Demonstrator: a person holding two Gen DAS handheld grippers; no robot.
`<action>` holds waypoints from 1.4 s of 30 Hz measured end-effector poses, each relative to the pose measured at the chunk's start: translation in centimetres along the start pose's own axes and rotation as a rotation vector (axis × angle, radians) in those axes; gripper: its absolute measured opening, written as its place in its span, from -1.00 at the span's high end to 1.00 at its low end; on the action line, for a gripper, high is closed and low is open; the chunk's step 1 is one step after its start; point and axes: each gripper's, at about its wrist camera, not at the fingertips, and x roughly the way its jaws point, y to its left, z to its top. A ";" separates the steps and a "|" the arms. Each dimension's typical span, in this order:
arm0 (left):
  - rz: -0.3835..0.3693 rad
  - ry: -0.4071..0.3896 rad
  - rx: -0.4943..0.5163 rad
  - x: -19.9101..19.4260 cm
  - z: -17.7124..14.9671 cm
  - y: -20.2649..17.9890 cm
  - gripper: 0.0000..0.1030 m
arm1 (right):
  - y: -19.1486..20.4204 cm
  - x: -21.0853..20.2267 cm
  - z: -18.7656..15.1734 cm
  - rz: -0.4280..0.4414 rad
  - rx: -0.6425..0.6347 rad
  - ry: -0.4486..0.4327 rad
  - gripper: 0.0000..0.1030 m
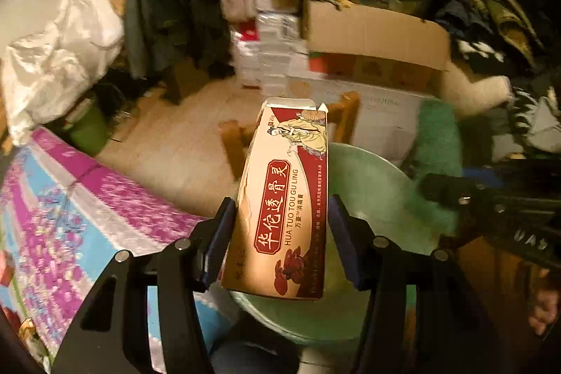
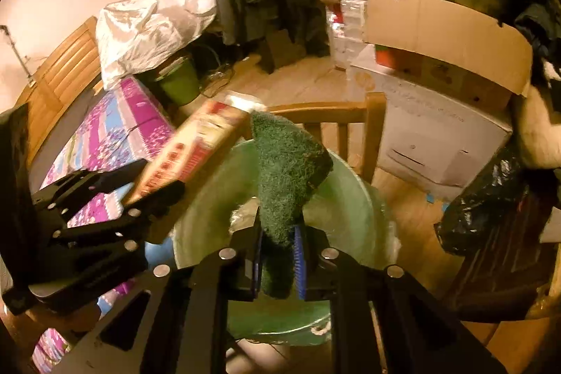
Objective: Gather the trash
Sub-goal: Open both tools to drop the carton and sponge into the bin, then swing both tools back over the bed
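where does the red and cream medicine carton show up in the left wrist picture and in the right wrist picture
Left wrist: medicine carton stands centre, between the left gripper fingers, above the green bin.
Right wrist: medicine carton left of centre, tilted and blurred, in the left gripper.
Shared landmark: the green bin's rim below it.

Tongs: two, left tongs [image 1: 280, 233] and right tongs [image 2: 280, 255]
Carton [image 1: 287, 198]: one
Green scouring pad [image 2: 284, 184]: one
Green basin [image 2: 350, 198]: one
Wooden chair [image 2: 371, 128]: one
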 end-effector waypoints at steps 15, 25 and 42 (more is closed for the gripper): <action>0.026 -0.013 -0.092 -0.5 -0.9 2.5 -0.19 | -0.6 0.0 0.0 -0.025 0.026 -0.058 -0.08; 0.355 -0.167 -0.149 -5.2 -5.4 7.0 -0.48 | 4.1 -3.5 -1.1 -0.063 -0.053 -0.346 -0.28; 0.794 -0.117 -0.689 -18.7 -24.1 23.0 -0.61 | 25.4 1.0 -8.4 0.214 -0.438 -0.323 -0.61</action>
